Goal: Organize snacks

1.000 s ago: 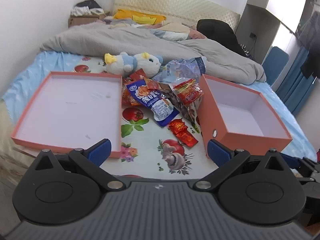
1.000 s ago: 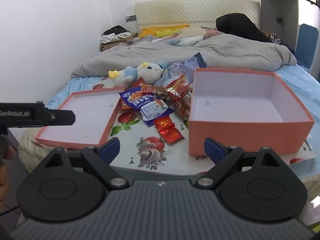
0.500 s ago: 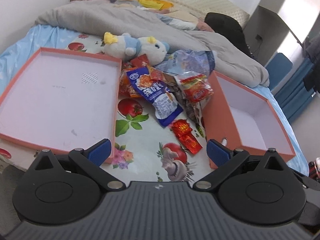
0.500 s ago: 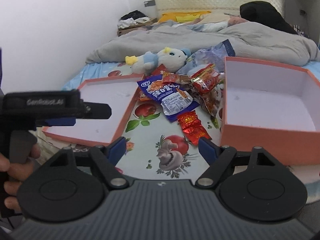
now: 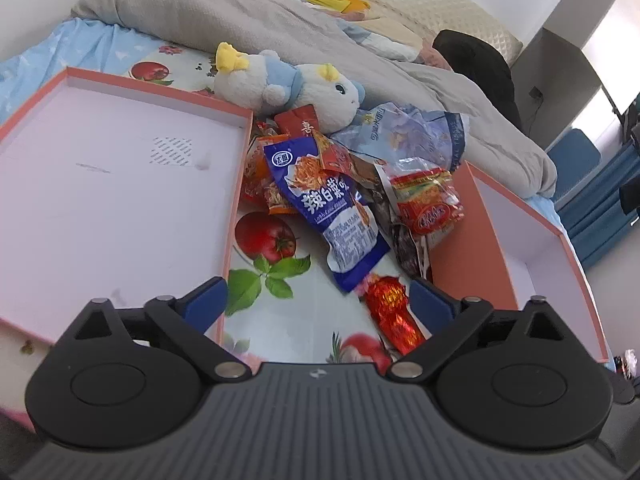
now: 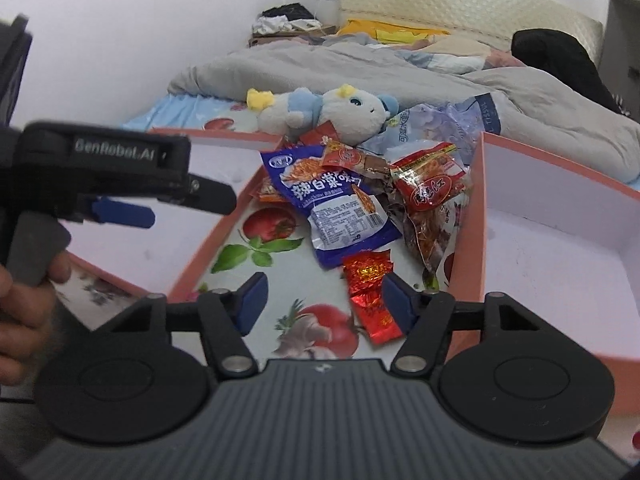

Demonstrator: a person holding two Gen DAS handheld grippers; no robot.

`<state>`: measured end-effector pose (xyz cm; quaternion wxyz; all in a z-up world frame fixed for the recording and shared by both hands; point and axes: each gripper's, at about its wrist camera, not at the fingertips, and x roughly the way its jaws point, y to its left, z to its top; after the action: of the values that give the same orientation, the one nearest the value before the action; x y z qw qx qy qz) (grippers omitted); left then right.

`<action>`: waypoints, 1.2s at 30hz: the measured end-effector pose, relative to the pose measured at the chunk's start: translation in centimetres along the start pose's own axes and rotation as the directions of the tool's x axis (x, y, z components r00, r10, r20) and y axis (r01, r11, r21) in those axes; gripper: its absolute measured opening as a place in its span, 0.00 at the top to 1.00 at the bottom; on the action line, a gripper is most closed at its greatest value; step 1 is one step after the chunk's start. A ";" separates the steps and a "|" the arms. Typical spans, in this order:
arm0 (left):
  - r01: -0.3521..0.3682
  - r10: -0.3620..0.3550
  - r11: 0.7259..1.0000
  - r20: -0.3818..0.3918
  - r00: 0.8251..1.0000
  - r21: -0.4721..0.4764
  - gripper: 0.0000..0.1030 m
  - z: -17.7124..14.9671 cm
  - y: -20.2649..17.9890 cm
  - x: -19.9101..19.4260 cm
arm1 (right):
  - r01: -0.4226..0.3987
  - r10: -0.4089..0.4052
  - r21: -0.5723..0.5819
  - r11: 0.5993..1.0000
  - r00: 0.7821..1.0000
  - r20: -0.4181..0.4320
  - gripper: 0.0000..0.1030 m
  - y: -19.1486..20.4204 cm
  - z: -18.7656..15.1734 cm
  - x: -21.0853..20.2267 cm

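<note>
A pile of snacks lies on the tomato-print cloth between two orange boxes: a blue bag [image 5: 332,216] [image 6: 336,208], a red packet [image 5: 428,200] [image 6: 430,190] and a small red foil packet [image 5: 392,312] [image 6: 370,292]. A shallow tray [image 5: 236,208] is on the left and a deep box [image 5: 460,232] [image 6: 468,220] on the right. My left gripper [image 5: 319,300] hovers over the cloth, its jaws wide and closing slightly, nothing pressed. My right gripper [image 6: 324,298] is closing, with the foil packet just inside its right fingertip and below it, not gripped.
A white and blue plush toy [image 5: 288,88] [image 6: 332,114] and a crumpled blue plastic bag [image 5: 408,132] lie behind the pile. A grey duvet [image 5: 240,20] covers the far bed. In the right wrist view a hand [image 6: 24,300] holds the left gripper at the left edge.
Both grippers have moved forward and down toward the snack pile, which now looks larger. The right jaws have narrowed clearly. The left jaws have barely changed.
</note>
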<state>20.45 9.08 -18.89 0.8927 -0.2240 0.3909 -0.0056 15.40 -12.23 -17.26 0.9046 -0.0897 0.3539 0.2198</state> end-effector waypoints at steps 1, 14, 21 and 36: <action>0.008 -0.008 1.000 0.002 1.000 -0.004 0.07 0.1 0.1 0.5 | -0.004 0.003 -0.006 1.000 1.000 -0.006 0.37 0.0 -0.1 0.5; 0.113 -0.114 0.992 -0.016 0.993 -0.053 0.12 1.4 0.3 7.0 | 0.045 -0.050 -0.081 0.996 0.997 -0.058 0.38 0.0 -0.3 6.1; 0.138 -0.143 0.985 -0.053 0.988 -0.100 0.20 2.7 1.1 9.9 | 0.051 -0.056 -0.092 0.994 0.997 -0.062 0.38 -0.1 0.6 8.5; 0.183 -0.207 0.964 -0.113 0.972 -0.193 0.34 3.5 2.3 14.8 | 0.158 -0.172 -0.149 0.976 0.981 -0.086 0.41 -0.3 1.2 12.6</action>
<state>32.84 9.79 -28.04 0.8360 -0.3407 0.4240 -0.0729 24.50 -7.92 -24.92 0.8926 -0.1937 0.3729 0.1636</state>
